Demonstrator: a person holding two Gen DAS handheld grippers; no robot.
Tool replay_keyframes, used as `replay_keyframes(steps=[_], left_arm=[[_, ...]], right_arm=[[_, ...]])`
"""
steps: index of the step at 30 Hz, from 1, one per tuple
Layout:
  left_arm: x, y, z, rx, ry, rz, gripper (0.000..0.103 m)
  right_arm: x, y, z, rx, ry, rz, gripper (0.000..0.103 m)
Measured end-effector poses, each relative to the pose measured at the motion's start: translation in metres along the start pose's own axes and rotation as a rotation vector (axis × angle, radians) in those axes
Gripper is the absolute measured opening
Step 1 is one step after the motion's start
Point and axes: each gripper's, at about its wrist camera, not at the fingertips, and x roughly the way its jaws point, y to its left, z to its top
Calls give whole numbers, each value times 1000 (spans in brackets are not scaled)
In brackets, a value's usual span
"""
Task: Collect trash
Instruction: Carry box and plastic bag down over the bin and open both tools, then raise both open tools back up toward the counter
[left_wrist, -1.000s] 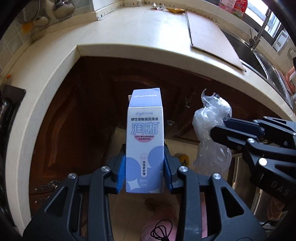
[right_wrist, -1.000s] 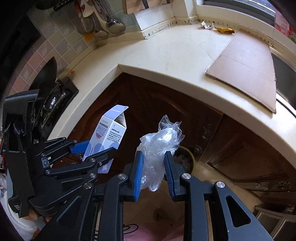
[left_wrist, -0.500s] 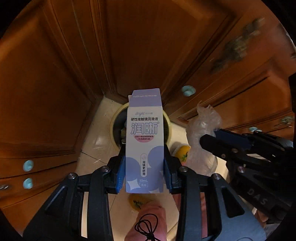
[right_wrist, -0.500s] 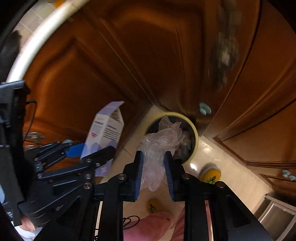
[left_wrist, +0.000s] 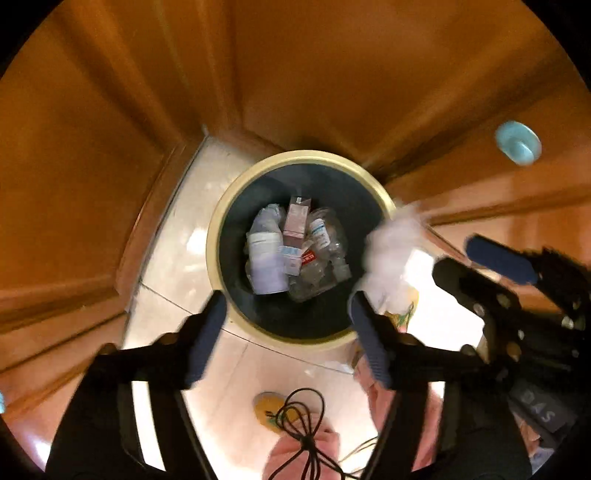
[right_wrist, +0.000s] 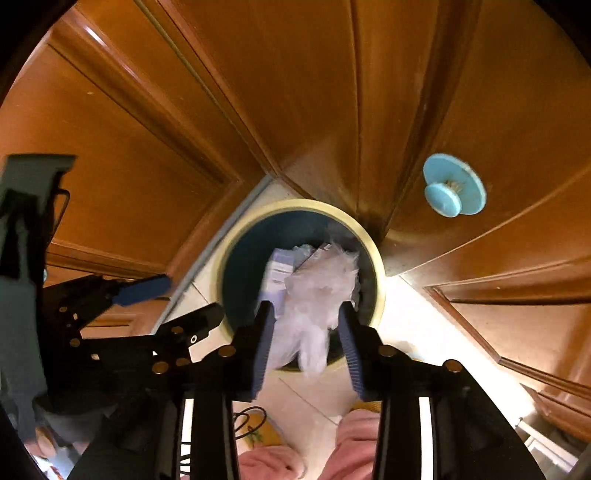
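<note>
Warm dim light; glare on floor tiles (left_wrist: 443, 321) beneath jaws; motion blur on plastic bag (right_wrist: 317, 299); fisheye bending, black corners.

Black grippers (left_wrist: 284, 328), blue pads (left_wrist: 369, 343), brass-ish screws (blurry), pink trousers (right_wrist: 354, 443).

bin (left_wrist: 212, 236): 1, round, cream rim | white bottle (left_wrist: 264, 258) in bin: 1 | pink carton (left_wrist: 297, 218) in bin: 1 | crumpled plastic bag (right_wrist: 317, 295): 1 | grippers: 2, left gripper (left_wrist: 286, 332), right gripper (right_wrist: 306, 339) | blue cabinet knob (right_wrist: 452, 190): 1 in the right wrist view
</note>
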Motion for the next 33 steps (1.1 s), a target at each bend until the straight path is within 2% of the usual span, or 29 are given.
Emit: replay_keyframes(steps=[2,3,4,11,14,16,20,24,33], left_arm=[[3,6,1,-37,-10,1,89],[3,9,3,-46,-11,8,93],[2,11,3,-54,-16,11,98],[-15,12,3,-40,-20,16,98],[-34,11,-1,-41,-16,8,98],[-56,8,-5,-42,-15,5,98],[-110,4,-12,-44,-22,-3,98],[-180,-7,-18,-23,-46,-8,98],[-362,-50,-23,90,-208,-22,98]], right_arm=[[6,-4,9,9,0,7,53],[6,-6,9,12,-8,7,61],[4,-8,10,15,-20,5,64],[-11,-15,9,12,-17,22,65],[-20,-12,7,24,-12,36,65],[-39,-11,2,44,-7,53,65],[-83,-6,-2,68,-9,73,65],[-149,5,-2,84,-39,84,65],[-336,28,5,101,-181,71,65]])
